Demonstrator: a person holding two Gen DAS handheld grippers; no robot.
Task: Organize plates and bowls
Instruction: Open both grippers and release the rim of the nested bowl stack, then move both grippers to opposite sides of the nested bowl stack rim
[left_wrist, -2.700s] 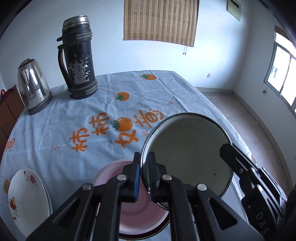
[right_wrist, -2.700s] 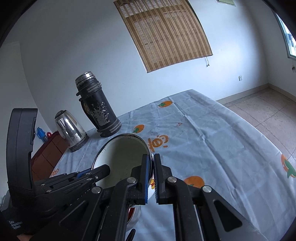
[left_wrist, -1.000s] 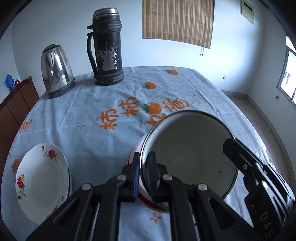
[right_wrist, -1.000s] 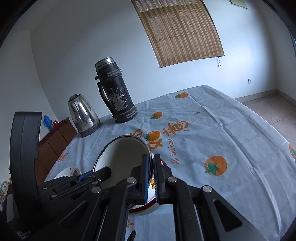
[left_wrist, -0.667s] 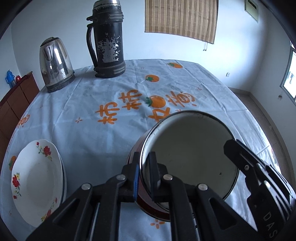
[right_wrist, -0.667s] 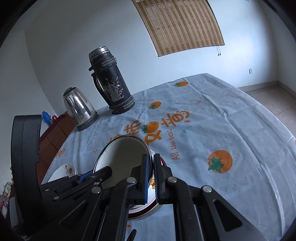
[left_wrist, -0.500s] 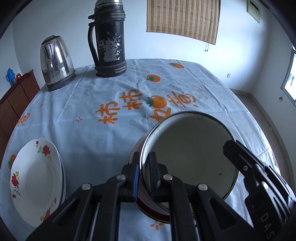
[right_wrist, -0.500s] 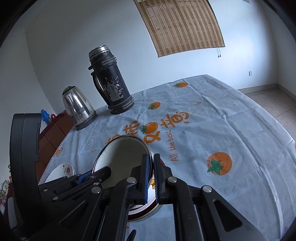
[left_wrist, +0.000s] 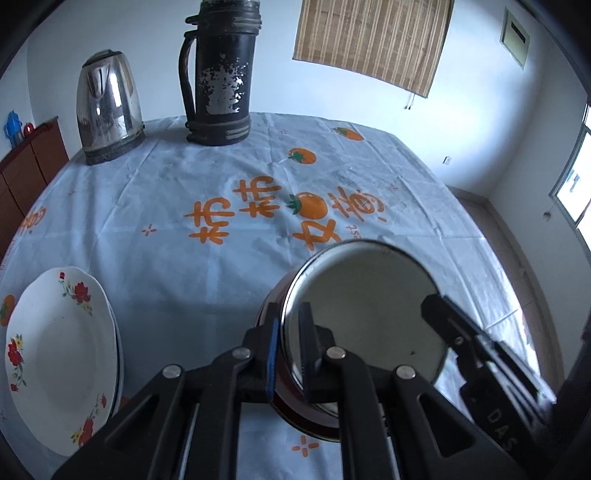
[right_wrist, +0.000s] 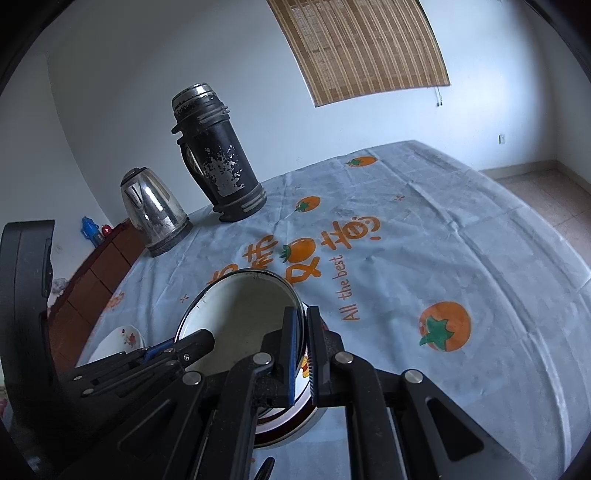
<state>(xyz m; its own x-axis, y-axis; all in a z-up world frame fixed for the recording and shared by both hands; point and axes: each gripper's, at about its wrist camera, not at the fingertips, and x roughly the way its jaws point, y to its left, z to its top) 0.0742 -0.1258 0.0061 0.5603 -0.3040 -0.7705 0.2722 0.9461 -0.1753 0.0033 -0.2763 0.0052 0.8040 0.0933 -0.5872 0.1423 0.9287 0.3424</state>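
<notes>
A white enamel bowl with a dark rim and a red outside sits near the table's front edge. It also shows in the right wrist view. My left gripper is shut on its left rim, and my right gripper is shut on its right rim. Whether the bowl touches the cloth or what is under it is hidden. A white plate with red flowers lies on another plate at the front left, and its edge shows in the right wrist view.
A black thermos and a steel kettle stand at the table's far side. The table wears a pale blue cloth with orange print. A brown cabinet stands to the left. The floor lies to the right.
Both grippers have kept hold of the bowl and lowered it toward the table. The pink plate seen under it 2.7 s ago is hidden now. The thermos and kettle look closer.
</notes>
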